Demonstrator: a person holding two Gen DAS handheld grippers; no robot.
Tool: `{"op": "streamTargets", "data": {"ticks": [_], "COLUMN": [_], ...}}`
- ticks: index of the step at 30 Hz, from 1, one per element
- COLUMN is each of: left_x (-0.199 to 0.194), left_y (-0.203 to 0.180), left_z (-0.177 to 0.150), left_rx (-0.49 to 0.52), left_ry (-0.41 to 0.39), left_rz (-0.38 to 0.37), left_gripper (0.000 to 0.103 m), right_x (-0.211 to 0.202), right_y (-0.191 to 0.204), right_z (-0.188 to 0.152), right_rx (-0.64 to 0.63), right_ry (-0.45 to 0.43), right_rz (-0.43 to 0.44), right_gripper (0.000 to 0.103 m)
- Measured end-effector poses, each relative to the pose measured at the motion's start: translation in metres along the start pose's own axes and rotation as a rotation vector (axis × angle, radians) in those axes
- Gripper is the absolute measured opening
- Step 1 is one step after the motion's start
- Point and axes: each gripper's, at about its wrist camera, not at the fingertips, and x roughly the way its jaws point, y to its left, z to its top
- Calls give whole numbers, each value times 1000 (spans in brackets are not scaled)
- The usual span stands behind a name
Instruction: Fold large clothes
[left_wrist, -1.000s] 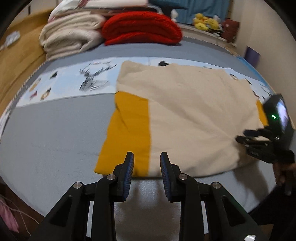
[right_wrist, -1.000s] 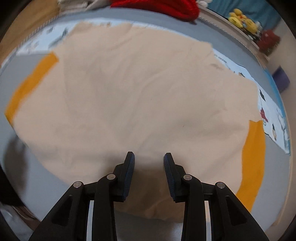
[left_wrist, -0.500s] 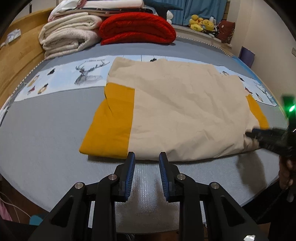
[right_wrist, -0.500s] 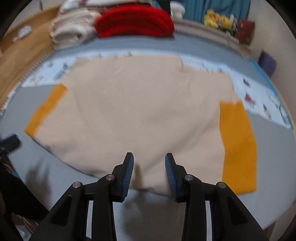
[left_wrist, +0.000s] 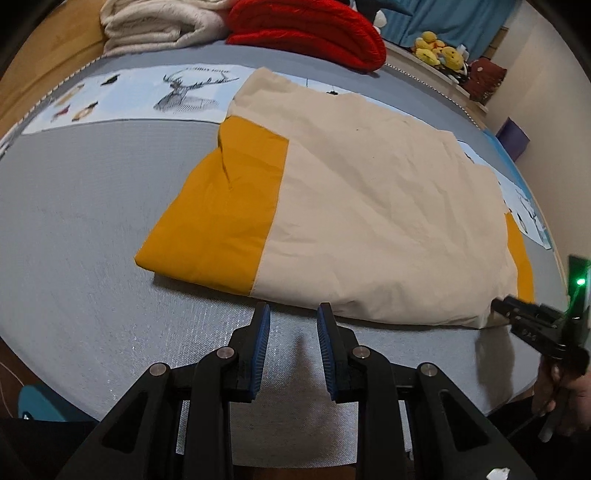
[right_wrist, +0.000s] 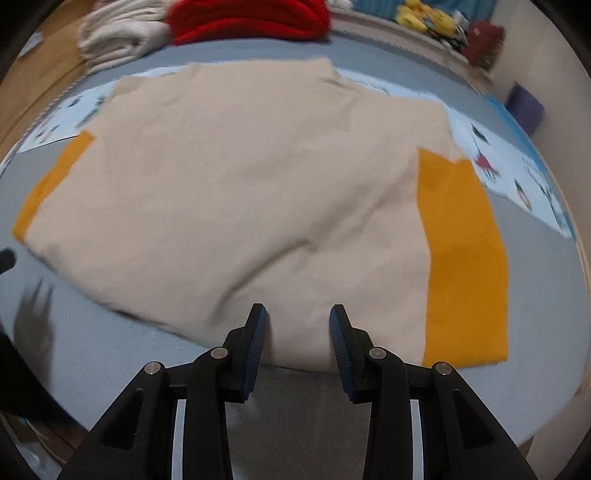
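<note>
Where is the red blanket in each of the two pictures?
Left wrist view: the red blanket is at the top, a little right of the middle, beside the folded cream blankets.
Right wrist view: the red blanket is at the top middle, blurred, right of the same cream blankets.
Shared landmark: the big beige and yellow garment lies spread on the grey bed in front of it in both.
</note>
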Motion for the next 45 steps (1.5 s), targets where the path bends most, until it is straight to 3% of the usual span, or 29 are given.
{"op": "streamTargets", "data": {"ticks": [2,4,9,12,15,21,25,29,45], "left_x": [2,3,3,5,6,4,10,17,36], "left_y": [5,9,22,27,34,54,65,77,119], "left_z": [1,1,4,4,3,4,4,3,11], "left_rx": [-25,-48,-119,-154,-201,-298,-374,-454,-725], "left_ry": [13,18,26,37,53,58,87,108,103], "left_rz": [-15,-22,-40,-49,-67,-106,-163,-225,-354], "left_gripper": [23,24,24,26,34,46,56,65,67], "right_x": [17,17,-4,17,17,-2,25,22,24], "right_y": [-5,-12,-21,-30,-35,-39,-35,-30,-33], "right_z": [-4,-3,4,-2,-5,8,4,9,9], "right_rx": [30,66,105,131,187,205,192,164,176], "right_ry": [79,89,-18,83,97,-3,120,118,121], "right_rz": [-17,-7,-4,-22,2,34,11,-16,-5], "right_gripper": [39,42,42,42,43,43,44,45,46]}}
